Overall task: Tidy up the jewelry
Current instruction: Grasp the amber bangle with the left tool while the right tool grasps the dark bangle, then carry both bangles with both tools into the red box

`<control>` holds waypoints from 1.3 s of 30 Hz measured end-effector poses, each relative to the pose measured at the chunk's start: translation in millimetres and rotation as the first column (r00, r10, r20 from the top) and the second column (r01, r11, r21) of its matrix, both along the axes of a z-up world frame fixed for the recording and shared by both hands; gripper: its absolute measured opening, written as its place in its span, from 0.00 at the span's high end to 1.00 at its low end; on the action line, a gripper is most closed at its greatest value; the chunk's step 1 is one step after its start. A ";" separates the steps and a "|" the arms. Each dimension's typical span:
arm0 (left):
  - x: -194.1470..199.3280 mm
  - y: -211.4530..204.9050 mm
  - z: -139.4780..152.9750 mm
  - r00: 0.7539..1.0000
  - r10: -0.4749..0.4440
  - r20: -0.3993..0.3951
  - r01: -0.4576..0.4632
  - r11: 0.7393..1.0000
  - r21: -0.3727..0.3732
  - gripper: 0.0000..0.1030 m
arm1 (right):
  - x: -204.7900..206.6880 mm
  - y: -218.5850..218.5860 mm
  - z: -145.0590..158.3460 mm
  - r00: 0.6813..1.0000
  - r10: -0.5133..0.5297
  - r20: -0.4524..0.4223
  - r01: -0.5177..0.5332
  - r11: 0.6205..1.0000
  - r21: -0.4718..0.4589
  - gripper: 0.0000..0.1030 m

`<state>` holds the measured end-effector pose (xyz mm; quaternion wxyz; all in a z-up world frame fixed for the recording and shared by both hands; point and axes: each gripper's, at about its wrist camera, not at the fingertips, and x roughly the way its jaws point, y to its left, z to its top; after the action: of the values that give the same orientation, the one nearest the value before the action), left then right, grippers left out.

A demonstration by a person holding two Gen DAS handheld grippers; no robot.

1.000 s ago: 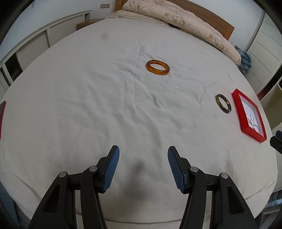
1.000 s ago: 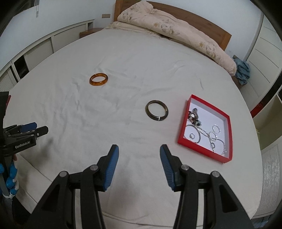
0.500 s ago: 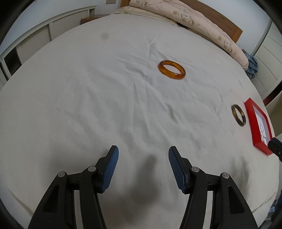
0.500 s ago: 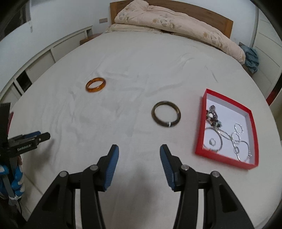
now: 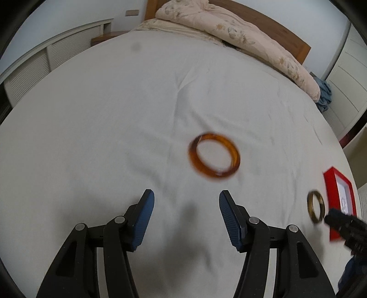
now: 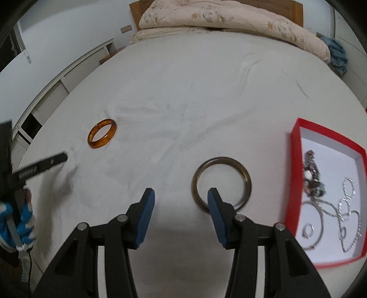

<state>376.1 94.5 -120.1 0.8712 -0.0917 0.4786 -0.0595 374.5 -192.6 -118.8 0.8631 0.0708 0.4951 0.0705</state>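
Note:
An amber bangle (image 5: 214, 158) lies flat on the white bedsheet, just ahead and slightly right of my open, empty left gripper (image 5: 186, 198). It also shows in the right wrist view (image 6: 102, 136) at the left. A dark olive bangle (image 6: 221, 182) lies right in front of my open, empty right gripper (image 6: 181, 194), whose right fingertip overlaps its near rim. That bangle shows at the right edge of the left wrist view (image 5: 316, 209). A red tray (image 6: 296, 165) with white lining holds silver chains and rings.
A folded floral quilt (image 6: 229, 20) lies against the wooden headboard at the far end. White cabinets (image 5: 45, 62) line the left wall. A blue cloth (image 6: 337, 55) hangs at the bed's far right. The left gripper and gloved hand (image 6: 25, 220) show at left.
Both grippers have moved forward over the bed. The amber bangle is now much nearer the left gripper, the dark bangle much nearer the right. Both stay open.

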 end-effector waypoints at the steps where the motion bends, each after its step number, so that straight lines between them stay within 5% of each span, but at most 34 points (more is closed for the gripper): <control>1: 10.7 -4.3 -1.4 1.000 -0.008 0.000 0.008 1.000 0.005 0.46 | 5.2 -0.4 -3.6 1.000 0.007 -0.007 -0.007 1.000 0.005 0.56; 12: 67.0 -26.2 -36.5 0.994 -0.057 -0.098 0.062 0.997 0.047 0.64 | 27.2 -5.6 -41.6 0.993 0.064 -0.099 -0.059 0.997 0.050 0.69; 16: 70.4 -34.3 -36.2 0.993 -0.078 -0.091 0.086 0.993 0.086 0.69 | 31.9 -4.8 -52.5 0.991 0.083 -0.103 -0.076 0.995 0.071 0.74; 20: 72.0 -35.7 -35.2 0.993 -0.086 -0.079 0.093 0.991 0.096 0.90 | 36.8 -8.8 -55.6 0.990 0.093 -0.105 -0.083 0.992 0.097 0.78; 22: 70.1 -36.9 -34.6 0.994 -0.081 -0.066 0.088 0.990 0.113 0.90 | 36.5 -11.9 -56.0 0.991 0.093 -0.100 -0.082 0.991 0.102 0.90; 25: 61.4 -36.1 -31.5 0.996 -0.071 -0.057 0.077 0.991 0.110 0.90 | 34.4 -15.3 -55.9 0.993 0.081 -0.091 -0.069 0.989 0.129 0.92; 30: 43.2 -36.5 -16.9 0.997 -0.073 -0.034 0.077 0.987 0.138 0.90 | 16.3 -9.5 -40.0 0.996 0.077 -0.040 -0.071 0.987 0.147 0.93; 39: 9.1 -46.3 36.9 0.995 -0.095 0.015 0.093 0.989 0.118 0.90 | -26.4 -7.8 35.2 0.993 0.046 0.109 -0.069 0.975 0.209 0.93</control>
<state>385.2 48.2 -83.2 0.8761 -0.0173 0.4762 -0.0734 348.1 -200.4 -83.6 0.8726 0.1445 0.4413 0.1515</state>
